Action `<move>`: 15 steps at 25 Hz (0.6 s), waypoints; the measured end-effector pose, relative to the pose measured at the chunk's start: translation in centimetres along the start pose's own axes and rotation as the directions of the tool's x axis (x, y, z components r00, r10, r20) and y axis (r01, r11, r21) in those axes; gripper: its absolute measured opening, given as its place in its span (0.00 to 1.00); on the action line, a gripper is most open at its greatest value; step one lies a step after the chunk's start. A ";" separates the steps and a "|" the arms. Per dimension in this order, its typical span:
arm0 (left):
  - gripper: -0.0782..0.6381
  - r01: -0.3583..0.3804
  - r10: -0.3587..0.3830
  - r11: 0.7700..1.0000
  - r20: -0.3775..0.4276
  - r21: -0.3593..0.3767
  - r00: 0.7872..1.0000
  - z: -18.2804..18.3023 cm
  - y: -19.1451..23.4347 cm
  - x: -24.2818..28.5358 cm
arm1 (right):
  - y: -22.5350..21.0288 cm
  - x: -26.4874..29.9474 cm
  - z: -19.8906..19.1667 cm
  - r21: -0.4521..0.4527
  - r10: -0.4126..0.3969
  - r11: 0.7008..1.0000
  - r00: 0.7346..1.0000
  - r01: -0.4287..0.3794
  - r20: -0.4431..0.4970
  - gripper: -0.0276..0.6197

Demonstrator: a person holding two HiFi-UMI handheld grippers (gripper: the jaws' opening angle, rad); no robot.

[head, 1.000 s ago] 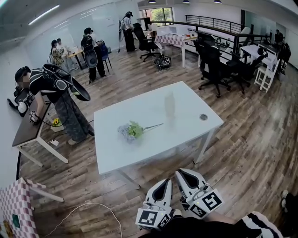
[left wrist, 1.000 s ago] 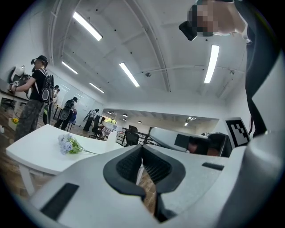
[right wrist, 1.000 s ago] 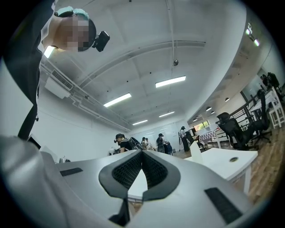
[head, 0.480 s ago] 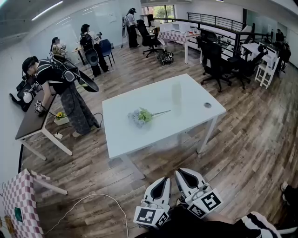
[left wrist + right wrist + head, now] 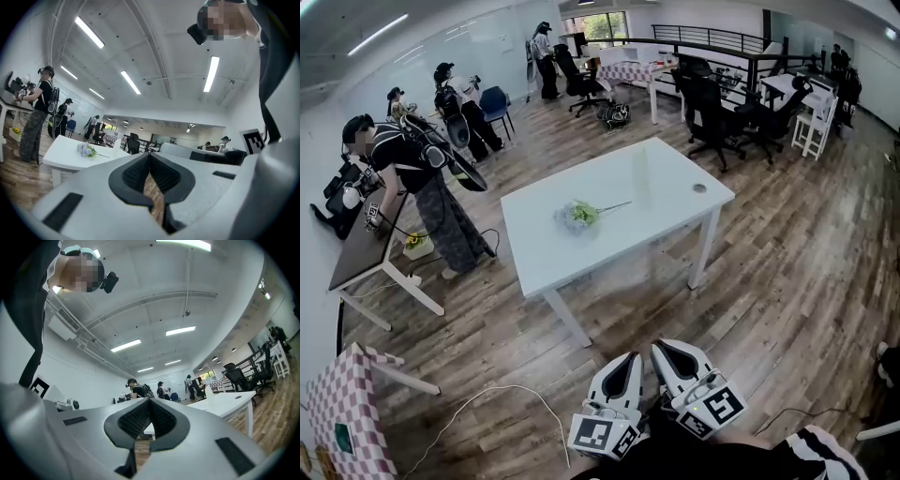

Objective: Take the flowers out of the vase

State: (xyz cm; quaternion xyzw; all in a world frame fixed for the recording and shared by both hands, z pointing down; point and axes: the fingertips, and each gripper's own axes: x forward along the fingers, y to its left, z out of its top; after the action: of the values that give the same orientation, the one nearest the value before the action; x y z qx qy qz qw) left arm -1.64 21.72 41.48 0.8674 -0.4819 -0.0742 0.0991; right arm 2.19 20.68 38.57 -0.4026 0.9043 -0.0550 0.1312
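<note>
The flowers [image 5: 579,215] lie on their side on the white table [image 5: 614,246], towards its left half. The pale bluish blooms and green leaves are bunched together, and the thin stem points to the right across the top. They are clear of the vase [image 5: 208,391], which stands upright further along the same table, apart from the blooms. In the head view the vase is too faint to make out with certainty. A small round grommet [image 5: 699,187] sits near the table's right end.

Neither gripper is near the table; both are held close to the person's body at the bottom of the head view, side by side over the wooden floor [image 5: 787,281]. The left gripper [image 5: 149,157] has its ribbed pads brought together at the tips with nothing between them. The right gripper [image 5: 150,401] is likewise fully closed and empty.

Left of the table, a person in a dark top [image 5: 398,164] stands at a dark-topped desk [image 5: 358,253]. A cable [image 5: 483,401] trails over the floor by a checkered table [image 5: 337,408]. Black office chairs [image 5: 712,112] stand behind the white table.
</note>
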 end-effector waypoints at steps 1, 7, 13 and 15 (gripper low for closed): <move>0.12 0.001 -0.001 1.000 0.001 -0.002 1.000 0.0 -0.2 -0.7 | 0.6 -0.5 0.0 0.000 0.000 1.000 1.000 0.000 0.001 0.07; 0.12 0.022 -0.022 1.000 0.011 -0.005 1.000 -0.2 -1.9 -3.3 | 3.1 -2.9 -0.6 -0.002 0.000 1.000 1.000 0.000 -0.006 0.07; 0.12 0.002 -0.002 1.000 0.030 0.001 1.000 0.8 -2.0 -3.8 | 3.7 -3.0 -0.7 -0.008 0.018 1.000 1.000 -0.019 -0.023 0.07; 0.12 -0.004 0.005 1.000 0.040 -0.005 0.999 1.2 -1.9 -3.8 | 3.6 -2.8 -0.3 -0.014 0.019 1.000 1.000 -0.019 -0.017 0.07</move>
State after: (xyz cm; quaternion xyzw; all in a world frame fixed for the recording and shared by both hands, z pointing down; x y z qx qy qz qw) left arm -2.35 25.78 40.03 0.8644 -0.4856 -0.0927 0.0918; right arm 1.32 25.23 38.68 -0.3943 0.9095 -0.0509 0.1211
